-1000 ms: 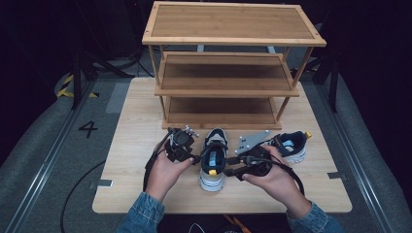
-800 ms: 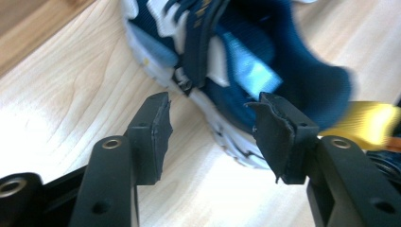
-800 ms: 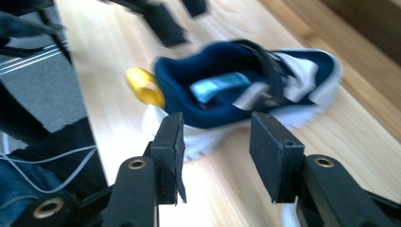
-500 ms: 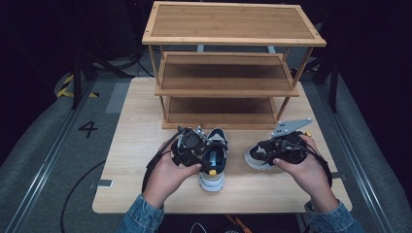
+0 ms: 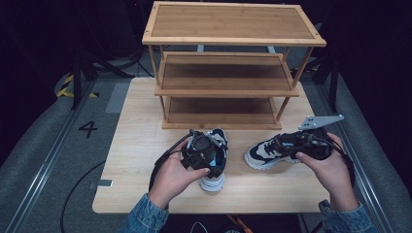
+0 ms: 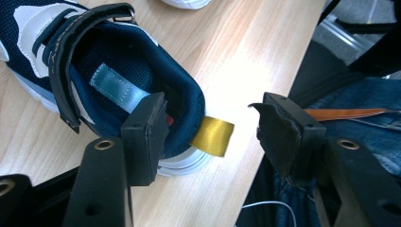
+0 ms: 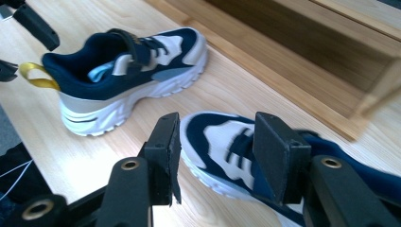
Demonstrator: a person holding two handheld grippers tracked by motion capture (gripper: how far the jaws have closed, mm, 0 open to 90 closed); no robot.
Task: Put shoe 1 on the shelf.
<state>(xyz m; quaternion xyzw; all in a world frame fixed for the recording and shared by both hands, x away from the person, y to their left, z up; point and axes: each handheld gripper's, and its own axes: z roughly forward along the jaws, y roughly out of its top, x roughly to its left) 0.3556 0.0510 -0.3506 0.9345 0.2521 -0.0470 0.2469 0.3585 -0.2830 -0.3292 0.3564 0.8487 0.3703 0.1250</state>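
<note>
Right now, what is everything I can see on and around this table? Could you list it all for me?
Shoe rack: one, light wood, three shelves, at the far side of the table.
Table: one, pale wood, in the middle of the scene.
Left shoe: one, navy and white with a yellow heel loop, on the table in front of the rack.
Right shoe: one, navy and white, on the table to the right of the other.
Floor number 4: one, black, on the grey floor left of the table.
Left gripper: one, black, open, one jaw inside the left shoe's heel.
Right gripper: one, black, open over the right shoe.
Hands: two, with denim sleeves, at the near edge.
</note>
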